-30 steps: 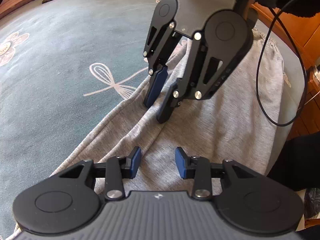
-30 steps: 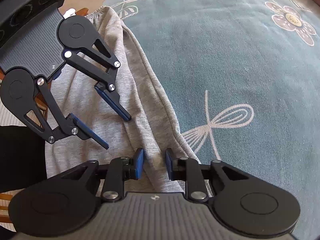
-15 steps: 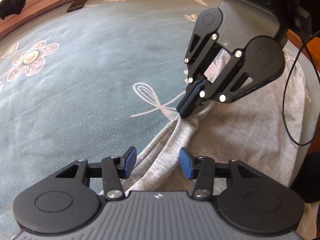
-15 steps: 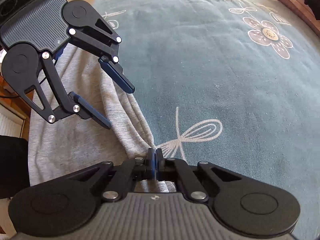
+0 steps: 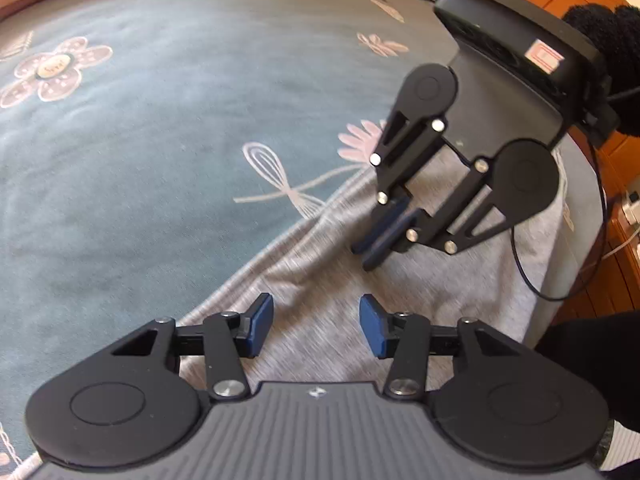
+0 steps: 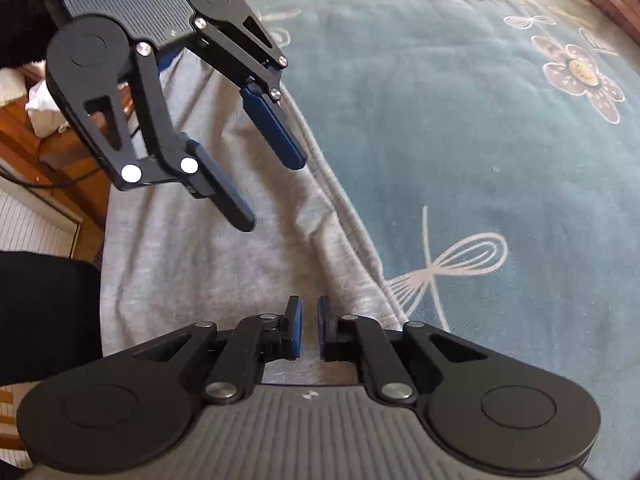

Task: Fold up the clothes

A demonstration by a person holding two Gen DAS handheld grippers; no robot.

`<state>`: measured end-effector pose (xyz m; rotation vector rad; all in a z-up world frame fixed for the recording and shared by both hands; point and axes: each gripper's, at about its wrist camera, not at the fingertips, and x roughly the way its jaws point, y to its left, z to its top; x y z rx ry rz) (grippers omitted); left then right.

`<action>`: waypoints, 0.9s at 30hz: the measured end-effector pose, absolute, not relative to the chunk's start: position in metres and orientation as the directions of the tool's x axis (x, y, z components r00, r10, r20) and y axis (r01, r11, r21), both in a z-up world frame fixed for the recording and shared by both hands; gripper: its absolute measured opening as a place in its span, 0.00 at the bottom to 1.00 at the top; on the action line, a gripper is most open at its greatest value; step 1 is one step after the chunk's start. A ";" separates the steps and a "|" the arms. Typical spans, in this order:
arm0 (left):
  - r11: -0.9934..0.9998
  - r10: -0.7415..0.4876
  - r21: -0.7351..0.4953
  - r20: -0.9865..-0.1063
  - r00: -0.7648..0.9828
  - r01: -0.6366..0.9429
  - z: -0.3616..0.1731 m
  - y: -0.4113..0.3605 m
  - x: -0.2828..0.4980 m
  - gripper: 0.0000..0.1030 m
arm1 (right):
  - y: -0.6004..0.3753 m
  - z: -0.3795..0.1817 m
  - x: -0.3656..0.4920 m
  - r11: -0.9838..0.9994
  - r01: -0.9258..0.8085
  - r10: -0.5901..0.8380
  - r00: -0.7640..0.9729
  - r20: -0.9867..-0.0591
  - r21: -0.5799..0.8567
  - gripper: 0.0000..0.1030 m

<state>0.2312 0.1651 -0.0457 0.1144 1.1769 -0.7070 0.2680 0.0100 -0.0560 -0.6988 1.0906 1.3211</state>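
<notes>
Two tongs hover over a grey garment point(image 5: 320, 256) lying along the edge of the blue flowered bedspread point(image 5: 140, 140). Left tongs point(image 5: 316, 326) gape, having just widened (nothing between them); right tongs point(image 6: 309, 328) stand barely parted, gripping nothing.

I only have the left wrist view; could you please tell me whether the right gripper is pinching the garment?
Observer: No. The right wrist view shows a narrow gap in the right gripper; its jaws have just been opening, and no fold of the garment sits between the pads.
Operator: Thank you. Are my left fingertips touching the garment?
Observer: They appear not to. From the right wrist view the left gripper hangs clear above it, empty, its jaws having just been opening.
</notes>
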 end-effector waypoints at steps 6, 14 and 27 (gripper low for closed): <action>0.899 -0.316 -0.166 -0.887 0.337 0.406 -0.061 0.191 0.244 0.39 | 0.010 -0.058 0.295 0.342 -0.932 0.435 0.042 -0.899 0.122 0.00; 0.918 -0.323 -0.182 -0.860 0.396 0.353 -0.025 0.221 0.226 0.41 | 0.014 -0.032 0.279 0.373 -0.916 0.501 0.063 -0.863 0.150 0.21; 0.971 -0.196 -0.107 -0.871 0.450 0.215 -0.054 0.259 0.243 0.40 | 0.053 -0.058 0.267 0.413 -0.894 0.464 0.044 -0.885 0.172 0.26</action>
